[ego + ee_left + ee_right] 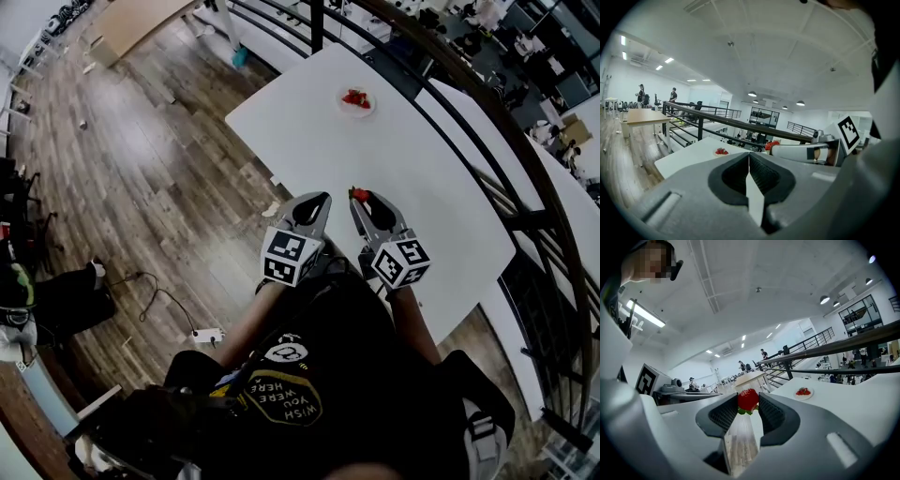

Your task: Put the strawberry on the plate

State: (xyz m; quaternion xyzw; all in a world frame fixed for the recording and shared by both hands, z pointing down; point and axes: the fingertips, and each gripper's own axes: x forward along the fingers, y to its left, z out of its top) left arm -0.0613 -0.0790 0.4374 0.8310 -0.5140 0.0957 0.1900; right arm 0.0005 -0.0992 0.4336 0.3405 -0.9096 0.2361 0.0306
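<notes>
Softness is the thing to mind: the strawberry (pixel 748 400) is light, tender and quick to bruise. Its skin may also slip, so it wants a gentle pinch across its broad red shoulders rather than at the tip or the green leaves. That is about how the right gripper (pixel 364 201) has it. Its fingers (pixel 776 416) are closed partway, parted only by the fruit's width, and the ribbed pads press on either side with the leaves hanging below. The fruit appears lifted clear of the bench (pixel 412 178), over its near part. The plate (pixel 343 106) lies well apart at twelve o'clock from that gripper, toward the far end of the bench, with a few red berries (pixel 355 97) on it. The left gripper (pixel 322 199), at nine o'clock of the right one, has its fingers fully together on nothing. By my judgement the carry to the plate is not yet made, and a firmer squeeze would likely crush the fruit.
</notes>
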